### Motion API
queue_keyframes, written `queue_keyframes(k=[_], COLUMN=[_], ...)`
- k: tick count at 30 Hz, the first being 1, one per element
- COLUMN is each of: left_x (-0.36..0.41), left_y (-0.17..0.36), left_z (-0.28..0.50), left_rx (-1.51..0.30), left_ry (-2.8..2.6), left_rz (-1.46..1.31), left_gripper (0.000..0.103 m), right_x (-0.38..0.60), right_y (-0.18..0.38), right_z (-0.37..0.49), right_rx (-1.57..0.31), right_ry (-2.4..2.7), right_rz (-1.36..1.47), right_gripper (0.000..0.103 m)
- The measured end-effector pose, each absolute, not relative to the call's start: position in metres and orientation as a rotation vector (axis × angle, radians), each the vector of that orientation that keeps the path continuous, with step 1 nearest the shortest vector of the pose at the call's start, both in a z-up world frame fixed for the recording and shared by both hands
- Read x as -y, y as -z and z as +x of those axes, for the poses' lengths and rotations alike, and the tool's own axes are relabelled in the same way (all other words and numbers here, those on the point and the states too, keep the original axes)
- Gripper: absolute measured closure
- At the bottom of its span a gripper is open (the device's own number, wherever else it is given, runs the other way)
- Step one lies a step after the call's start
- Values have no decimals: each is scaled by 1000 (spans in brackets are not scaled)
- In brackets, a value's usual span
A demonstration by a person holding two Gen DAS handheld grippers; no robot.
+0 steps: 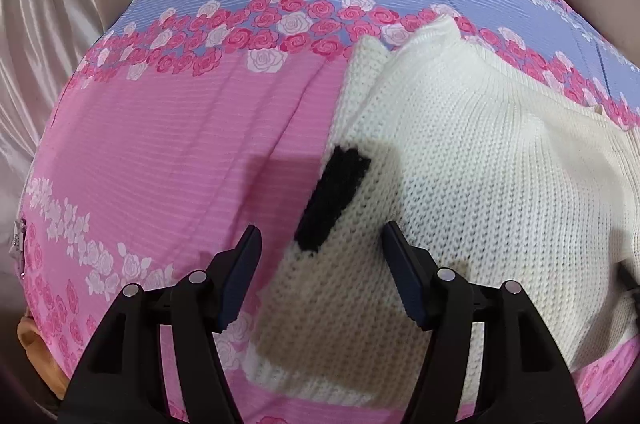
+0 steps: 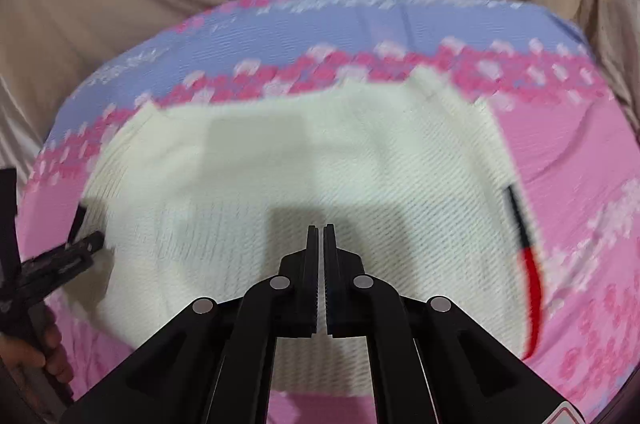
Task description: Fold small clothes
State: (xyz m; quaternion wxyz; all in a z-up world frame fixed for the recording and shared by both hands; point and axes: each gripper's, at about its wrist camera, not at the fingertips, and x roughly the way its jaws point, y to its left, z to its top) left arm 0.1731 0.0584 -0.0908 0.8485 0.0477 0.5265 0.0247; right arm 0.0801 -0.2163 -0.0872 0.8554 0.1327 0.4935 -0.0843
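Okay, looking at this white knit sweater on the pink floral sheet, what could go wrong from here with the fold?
1. The left gripper hangs with its jaws open over the white knit sweater's edge by the black patch; closing there may also pinch the pink floral sheet.
2. The right gripper is shut and empty over the sweater, so pressing down could drag and wrinkle the knit.

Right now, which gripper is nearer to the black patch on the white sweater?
Left. The left gripper hovers open right beside the black patch; the right gripper is shut over the sweater's plain middle.
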Motion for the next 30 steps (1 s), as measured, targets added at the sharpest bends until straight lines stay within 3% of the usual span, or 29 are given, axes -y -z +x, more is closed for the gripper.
queue_keyframes(k=[2,5,9,14,15,22,23,24,25,26,28,30], left_x=[-60,-66,-76,-81,-81,-74,-70,-67,-65,-63,-58,-49], left_y=[88,84,86,95,94,61,58,56,54,54,57,67], left_z=[171,162,149,139,138,161,171,180,190,197,214,234], left_rx=[-1113,-1112,-1128,-1141,-1143,-1074,-1067,-1062,-1062,-1061,-1057,-1074], left_ry=[-50,-44,-44,-44,-40,-8,2,17,33,45,73,100], left_rz=[102,91,51,46,44,32,25,17,4,-6,-32,-47], left_gripper=[42,42,42,40,40,42,41,39,33,30,23,23], right_x=[205,195,172,123,115,154,196,220,246,271,314,336], right_y=[104,83,58,101,100,46,34,29,26,24,31,43], right_z=[82,81,79,107,106,116,121,123,120,118,121,126], right_rx=[-1057,-1028,-962,-1119,-1077,-949,-937,-930,-910,-894,-918,-965], right_ry=[189,175,106,13,30,127,219,261,325,385,450,446], right_rz=[241,244,225,177,120,165,206,221,234,240,259,278], right_gripper=[103,96,96,97,97,97,84,63,56,50,49,49])
